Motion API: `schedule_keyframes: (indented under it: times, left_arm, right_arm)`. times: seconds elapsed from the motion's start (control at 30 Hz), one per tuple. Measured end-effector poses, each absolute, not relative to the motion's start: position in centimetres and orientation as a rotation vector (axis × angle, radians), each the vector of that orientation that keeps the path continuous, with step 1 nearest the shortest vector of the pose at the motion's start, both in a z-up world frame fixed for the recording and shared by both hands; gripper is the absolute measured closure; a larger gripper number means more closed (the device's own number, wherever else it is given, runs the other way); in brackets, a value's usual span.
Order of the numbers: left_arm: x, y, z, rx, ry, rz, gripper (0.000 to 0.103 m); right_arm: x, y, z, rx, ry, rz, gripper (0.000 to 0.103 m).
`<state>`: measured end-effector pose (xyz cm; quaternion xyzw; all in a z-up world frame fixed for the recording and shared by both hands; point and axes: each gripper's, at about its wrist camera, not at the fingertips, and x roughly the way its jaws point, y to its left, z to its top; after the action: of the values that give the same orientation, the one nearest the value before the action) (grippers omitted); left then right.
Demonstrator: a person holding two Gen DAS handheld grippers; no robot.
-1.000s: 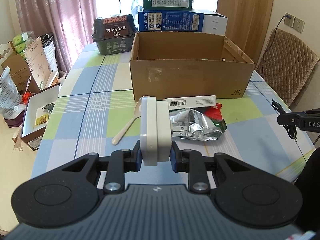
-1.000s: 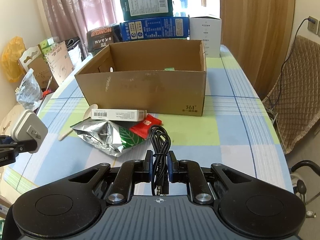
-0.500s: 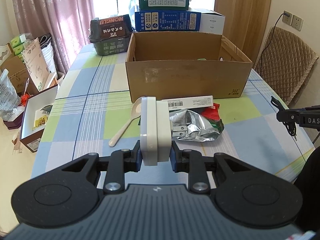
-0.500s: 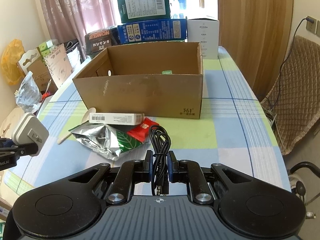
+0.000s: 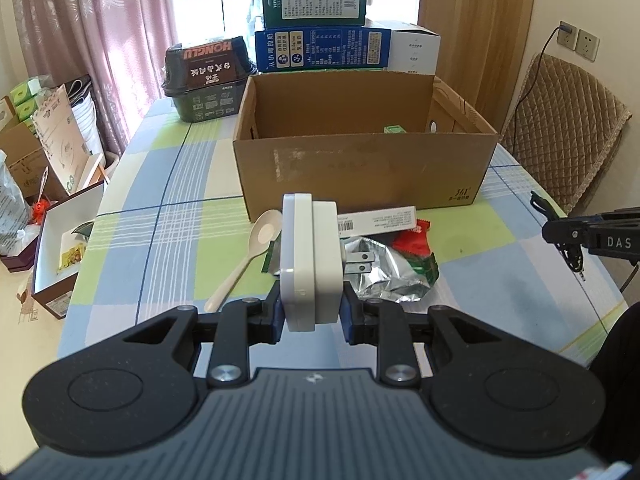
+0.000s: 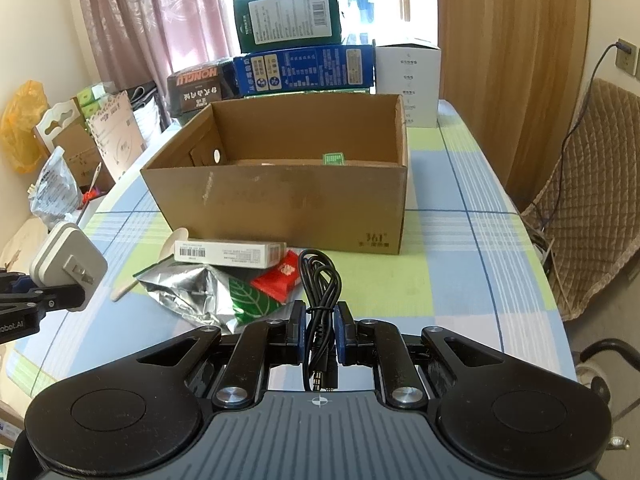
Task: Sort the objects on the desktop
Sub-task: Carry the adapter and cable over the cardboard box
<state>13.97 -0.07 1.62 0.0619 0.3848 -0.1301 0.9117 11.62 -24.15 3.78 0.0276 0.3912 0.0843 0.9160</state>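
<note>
My left tongs (image 5: 311, 314) pinch a white plug adapter (image 5: 310, 260) low on its body, so most of it stands tall above the pads; a quick tilt on the way to the cardboard box (image 5: 360, 168) could lever it loose, and its prongs point sideways where they might catch the box's near wall; my right tongs (image 6: 320, 334) squeeze a bundled black audio cable (image 6: 320, 284) at its tied waist, loops rising ahead and the plugs dangling behind; I judge a loose loop could snag the box rim or slide through the grip if I swing carelessly. Both loads hang above the tabletop (image 6: 460, 280) in front of the box, short of its near wall.

Just in front of the box lie a flat white carton (image 6: 230, 254), a silver foil bag (image 6: 192, 292), a red packet (image 6: 280, 280) and a plastic spoon (image 5: 244, 264); dropping either load short would bury it among them.

The box floor is mostly hidden by its near wall; only a small green item (image 6: 333, 158) shows inside; the spoon's handle is partly blocked in the right view; how firmly the pads bite I cannot tell.
</note>
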Motion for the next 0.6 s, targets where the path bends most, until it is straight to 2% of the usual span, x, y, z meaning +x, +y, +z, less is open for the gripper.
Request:
schedule_keyframes:
  times: [0.6]
  left_arm:
    - [20.8,-3.5,4.6,0.154,0.744,-0.336,0.081]
  right_arm:
    - [18.7,-23.9,7.2,0.037,0.742,0.197,0.092]
